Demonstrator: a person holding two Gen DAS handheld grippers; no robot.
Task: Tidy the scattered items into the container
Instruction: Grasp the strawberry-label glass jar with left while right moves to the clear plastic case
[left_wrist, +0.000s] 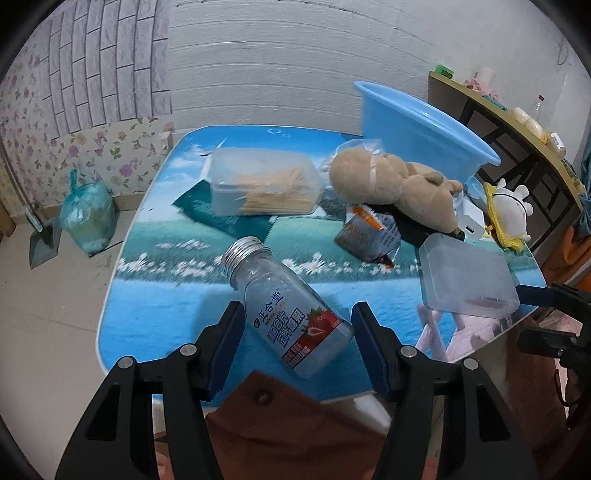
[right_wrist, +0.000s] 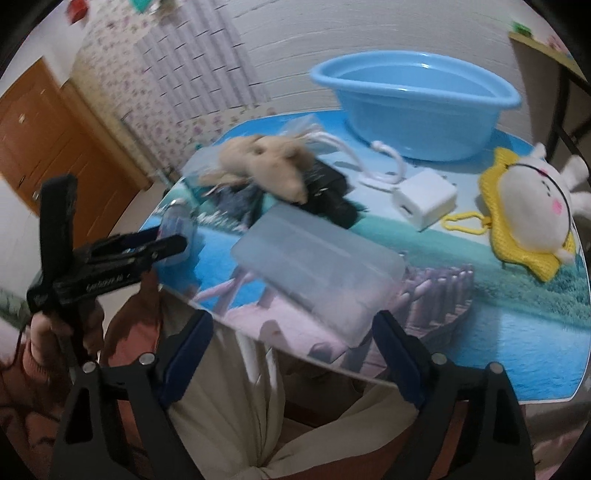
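The left gripper (left_wrist: 297, 334) pinches a clear bottle (left_wrist: 286, 306) with a silver cap and strawberry label, tilted above the table (left_wrist: 159, 314). Past it lie a toothpick box (left_wrist: 262, 181) and a brown plush toy (left_wrist: 391, 184); the blue basin (right_wrist: 413, 107) stands at the far edge. The right gripper (right_wrist: 291, 354) is spread around the near end of a frosted plastic case (right_wrist: 317, 266), pads apart from it.

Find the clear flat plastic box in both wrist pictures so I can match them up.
Left wrist view: the clear flat box lies at the right, near the table's front edge, right of the bottle.
Right wrist view: the same box sits in the middle, just ahead of the right tongs.
Shared landmark: the blue basin at the table's far side.
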